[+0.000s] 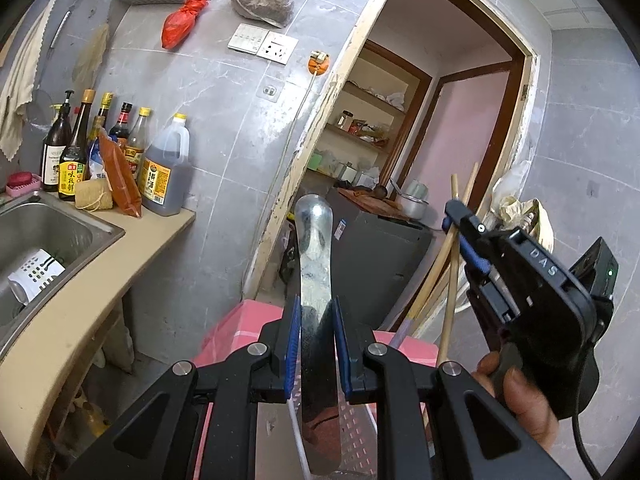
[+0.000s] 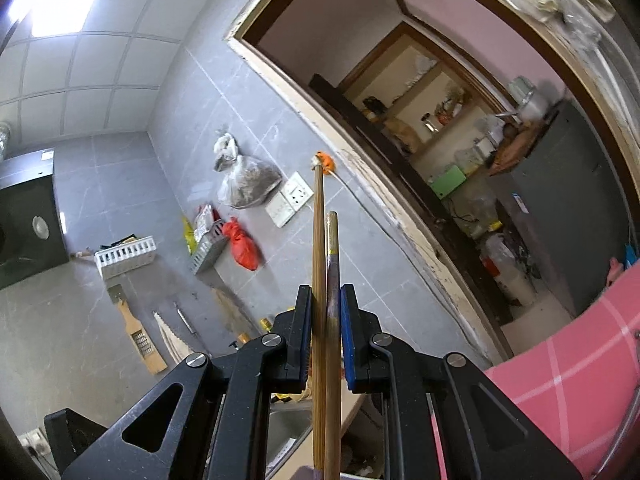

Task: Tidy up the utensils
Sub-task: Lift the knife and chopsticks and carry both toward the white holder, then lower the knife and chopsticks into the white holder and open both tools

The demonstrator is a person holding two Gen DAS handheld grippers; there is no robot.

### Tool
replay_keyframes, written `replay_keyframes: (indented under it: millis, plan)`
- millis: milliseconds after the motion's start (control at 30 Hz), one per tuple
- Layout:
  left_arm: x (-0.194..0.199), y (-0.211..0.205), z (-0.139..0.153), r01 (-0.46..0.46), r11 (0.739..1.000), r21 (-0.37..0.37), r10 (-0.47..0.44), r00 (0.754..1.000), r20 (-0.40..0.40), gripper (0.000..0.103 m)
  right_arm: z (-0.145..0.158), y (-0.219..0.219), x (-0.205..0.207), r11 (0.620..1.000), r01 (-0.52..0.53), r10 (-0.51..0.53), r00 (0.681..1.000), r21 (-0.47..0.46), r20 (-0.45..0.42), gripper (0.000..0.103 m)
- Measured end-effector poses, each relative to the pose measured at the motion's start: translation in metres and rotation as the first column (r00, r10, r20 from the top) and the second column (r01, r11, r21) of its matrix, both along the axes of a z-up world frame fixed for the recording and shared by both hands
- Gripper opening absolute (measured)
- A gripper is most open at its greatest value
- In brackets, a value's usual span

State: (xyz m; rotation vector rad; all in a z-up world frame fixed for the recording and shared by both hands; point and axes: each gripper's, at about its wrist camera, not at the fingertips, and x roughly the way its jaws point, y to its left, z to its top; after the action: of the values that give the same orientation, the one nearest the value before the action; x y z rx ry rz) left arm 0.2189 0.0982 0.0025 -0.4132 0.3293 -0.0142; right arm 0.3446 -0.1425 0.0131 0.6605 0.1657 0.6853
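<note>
Left gripper (image 1: 316, 344) clamped on one metal spoon (image 1: 316, 280), bowl pointing up and away. Right gripper (image 2: 326, 336) clamped on two chopsticks (image 2: 325, 300), side by side, held beside the spoon. Beyond: one sink (image 1: 60, 236), six bottles (image 1: 120, 148) on the counter.

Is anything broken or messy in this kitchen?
Yes. The door frame has chipped, peeling paint along its edge. A white holder lies tipped over in the sink. The chopsticks in the right gripper sit uneven, one tip poking out farther.

spoon (image 1: 316, 264) handle end: cut off | chopsticks (image 2: 326, 320) lower ends: cut off
</note>
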Motion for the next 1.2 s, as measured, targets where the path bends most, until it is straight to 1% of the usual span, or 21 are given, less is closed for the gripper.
replay_keyframes:
  millis: [200,300,467,667,800,1067,1100,1133,1167,1200]
  plan:
    - [0.000,0.000,0.000,-0.001,1.000,-0.003,0.001,1.000,-0.003,0.016,-0.004,-0.003,0.001,1.000,0.025,-0.024,1.000,0.011,-0.017,0.012]
    - [0.001,0.001,0.000,0.001,1.000,-0.003,-0.001,1.000,-0.005,0.016,-0.002,-0.003,0.004,1.000,0.013,-0.012,1.000,0.013,-0.021,0.012]
    - [0.000,-0.001,0.000,0.006,1.000,0.000,-0.006,1.000,-0.009,0.016,-0.002,0.006,0.003,0.998,-0.044,0.043,0.998,-0.036,-0.036,0.013]
    - [-0.002,-0.004,0.000,0.010,1.000,-0.002,-0.010,1.000,-0.004,0.016,-0.014,0.002,-0.004,0.997,-0.032,0.028,0.997,-0.067,-0.069,0.013]
    - [-0.003,-0.005,-0.001,0.018,1.000,0.004,-0.017,1.000,-0.009,0.016,-0.021,0.001,-0.009,0.994,-0.049,0.040,0.996,-0.101,-0.085,0.013]
    - [-0.004,-0.010,-0.008,0.040,0.999,0.012,-0.039,0.999,-0.033,0.016,-0.016,-0.006,-0.020,0.979,-0.089,0.080,0.995,-0.181,-0.059,0.013]
    - [-0.005,-0.011,-0.008,0.044,0.999,0.008,-0.044,0.998,-0.038,0.016,-0.016,-0.007,-0.021,0.978,-0.092,0.082,0.995,-0.189,-0.059,0.017]
    - [-0.005,-0.011,-0.009,0.049,0.999,0.003,-0.049,0.998,-0.042,0.016,-0.015,-0.008,-0.022,0.975,-0.092,0.081,0.995,-0.201,-0.060,0.029]
    - [-0.006,-0.011,-0.009,0.053,0.999,-0.010,-0.053,0.998,-0.042,0.016,-0.014,-0.009,-0.022,0.974,-0.091,0.080,0.995,-0.206,-0.061,0.038]
    - [-0.007,-0.011,-0.009,0.055,0.998,-0.017,-0.056,0.998,-0.039,0.016,-0.013,-0.010,-0.023,0.973,-0.091,0.079,0.995,-0.211,-0.065,0.051]
